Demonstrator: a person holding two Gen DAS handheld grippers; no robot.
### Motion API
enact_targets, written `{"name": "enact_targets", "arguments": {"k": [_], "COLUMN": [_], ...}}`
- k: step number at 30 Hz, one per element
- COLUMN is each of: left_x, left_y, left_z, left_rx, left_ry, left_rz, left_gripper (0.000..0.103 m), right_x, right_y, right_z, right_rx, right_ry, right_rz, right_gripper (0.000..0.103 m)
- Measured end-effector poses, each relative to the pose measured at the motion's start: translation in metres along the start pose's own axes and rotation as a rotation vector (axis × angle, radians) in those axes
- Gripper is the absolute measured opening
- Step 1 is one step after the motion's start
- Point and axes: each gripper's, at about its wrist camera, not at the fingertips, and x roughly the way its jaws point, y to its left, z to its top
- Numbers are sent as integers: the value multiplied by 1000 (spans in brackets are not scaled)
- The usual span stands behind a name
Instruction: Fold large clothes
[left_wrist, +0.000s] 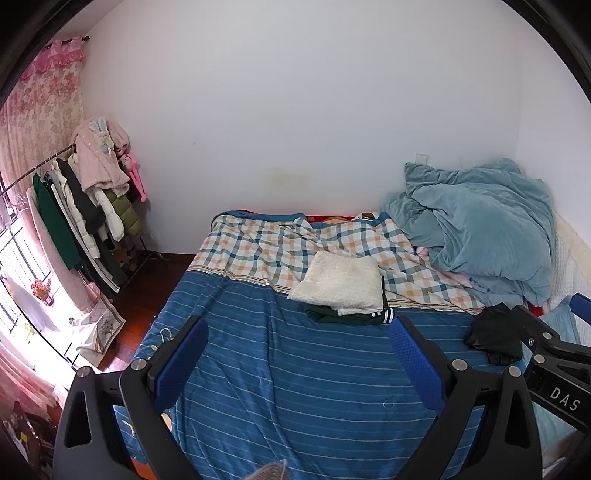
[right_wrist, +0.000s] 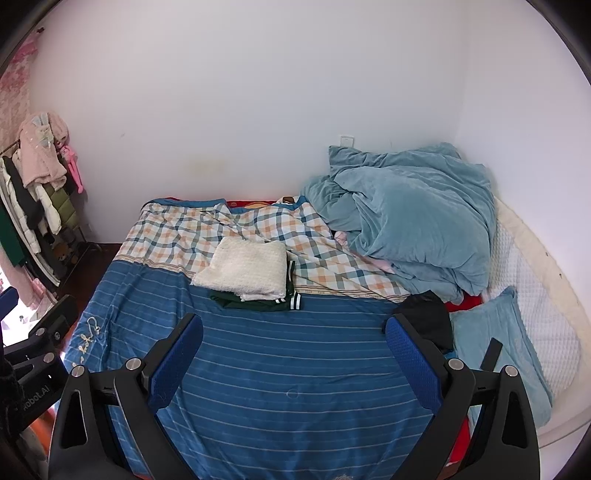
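A folded cream garment (left_wrist: 341, 282) (right_wrist: 243, 271) lies on a folded dark green garment (left_wrist: 351, 316) (right_wrist: 258, 302) in the middle of the bed. A crumpled black garment (left_wrist: 496, 332) (right_wrist: 430, 317) lies at the right of the blue striped bedspread (left_wrist: 295, 387) (right_wrist: 288, 369). My left gripper (left_wrist: 299, 354) is open and empty, held above the near part of the bed. My right gripper (right_wrist: 293, 350) is open and empty, also above the bedspread, with the black garment just beyond its right finger. The right gripper's body shows in the left wrist view (left_wrist: 554, 354).
A heaped teal duvet (left_wrist: 480, 229) (right_wrist: 410, 221) fills the bed's far right. A teal pillow (right_wrist: 495, 347) lies at the right edge. A checked sheet (left_wrist: 277, 243) covers the far half. A clothes rack (left_wrist: 85, 206) stands left by the pink curtain (left_wrist: 40, 122).
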Motion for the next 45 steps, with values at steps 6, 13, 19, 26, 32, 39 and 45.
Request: {"name": "enact_targets", "arguments": {"k": [6, 13, 19, 26, 32, 39, 45], "left_x": [-3, -4, -4, -5, -4, -4, -4], "left_y": [3, 5, 4, 3, 3, 3, 4], "left_z": [0, 0, -1, 0, -1, 0, 0], "left_rx": [-1, 0, -3, -9, -14, -15, -21], "left_ry": [-6, -8, -7, -8, -7, -8, -7], "left_rz": [0, -2, -1, 2, 3, 2, -6], "left_gripper": [100, 101, 101, 101, 101, 101, 101], "right_x": [1, 1, -2, -4, -3, -3, -3], "right_y": [1, 1, 1, 2, 3, 3, 2], "right_z": [0, -1, -3, -4, -3, -3, -3], "right_rx": [-3, -4, -4, -3, -7, -7, -8], "right_ry": [-2, 0, -5, -6, -7, -9, -8], "right_rz": [1, -3, -3, -4, -5, -4, -4], "right_gripper": [101, 101, 101, 101, 101, 101, 101]}}
